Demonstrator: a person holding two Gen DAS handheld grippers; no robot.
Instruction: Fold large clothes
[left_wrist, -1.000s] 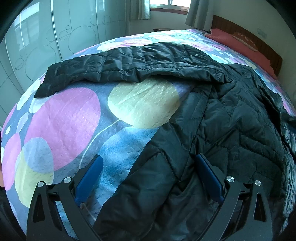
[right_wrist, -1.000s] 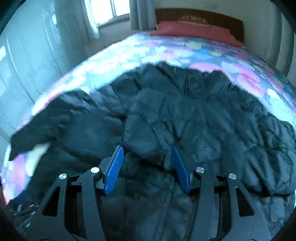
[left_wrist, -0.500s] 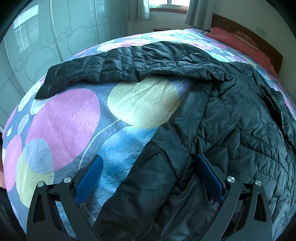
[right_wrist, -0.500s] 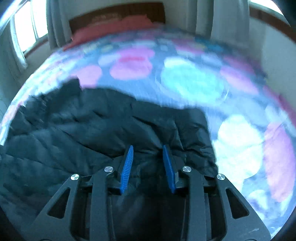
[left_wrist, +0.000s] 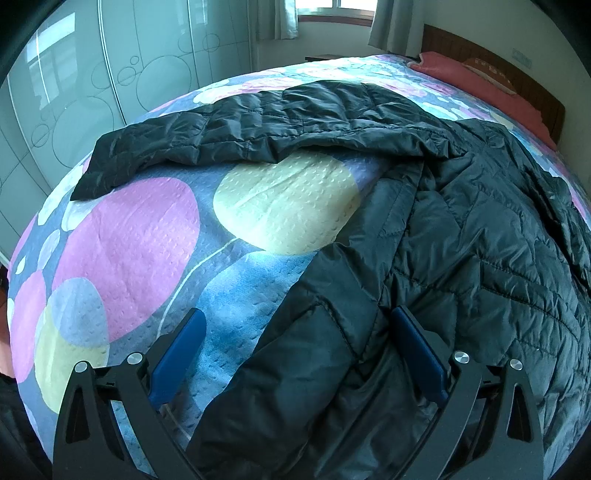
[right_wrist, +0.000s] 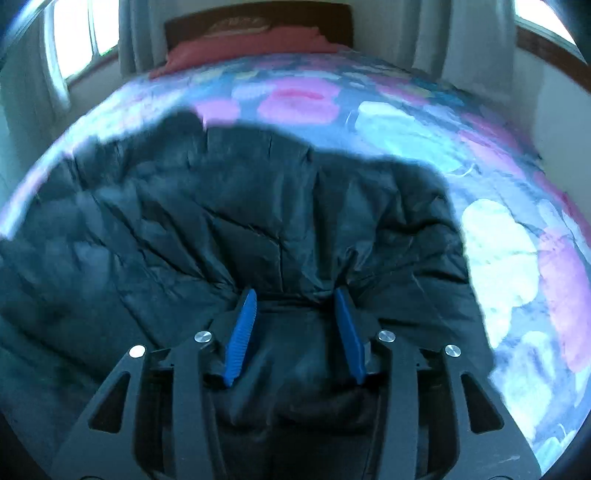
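Observation:
A large dark quilted jacket (left_wrist: 461, 240) lies spread on the bed, one sleeve (left_wrist: 258, 122) stretched out to the left. My left gripper (left_wrist: 295, 314) hovers wide open over the jacket's near left edge, its right finger (left_wrist: 417, 354) on the fabric and its left finger over the bedspread. In the right wrist view the jacket (right_wrist: 221, 206) fills the left and middle. My right gripper (right_wrist: 295, 293) points down into it near its right edge. Its jaws are opening, with puffy fabric lying between the blue pads (right_wrist: 242, 332) and creases running out from the fingertips.
The bedspread (left_wrist: 129, 240) has big pink, yellow and blue circles and shows bare to the jacket's left and, in the right wrist view, to its right (right_wrist: 498, 240). A red pillow (left_wrist: 480, 74) and wooden headboard stand at the far end. A glass-fronted wardrobe (left_wrist: 92, 74) runs along the left.
The right gripper has swung across the jacket toward its right edge and sunk closer to it; its jaws narrowed, then widened again. The left gripper has stayed put.

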